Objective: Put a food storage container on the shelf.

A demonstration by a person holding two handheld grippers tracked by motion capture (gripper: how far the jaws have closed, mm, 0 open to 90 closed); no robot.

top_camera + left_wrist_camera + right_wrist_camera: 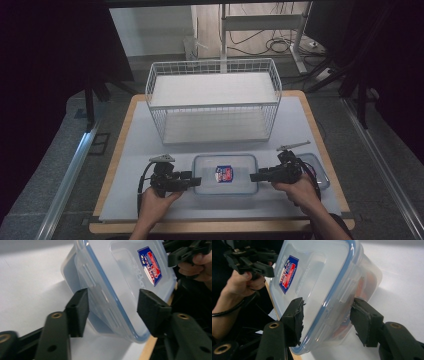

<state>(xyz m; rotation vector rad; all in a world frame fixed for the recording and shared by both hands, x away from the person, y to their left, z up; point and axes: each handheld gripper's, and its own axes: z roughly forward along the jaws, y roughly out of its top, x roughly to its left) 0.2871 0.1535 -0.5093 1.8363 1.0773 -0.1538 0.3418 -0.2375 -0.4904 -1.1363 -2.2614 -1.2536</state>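
White mat point(150, 145) | lidded container point(225, 175) between both open hand-held grippers

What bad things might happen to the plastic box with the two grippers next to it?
Two risks, judged from how things stand now.
1. The left gripper and right gripper are open at opposite ends of the box. If only one closes and lifts, the box could tilt or slip out.
2. The box sits near the front edge of the table, so a push could slide it toward the person and off.
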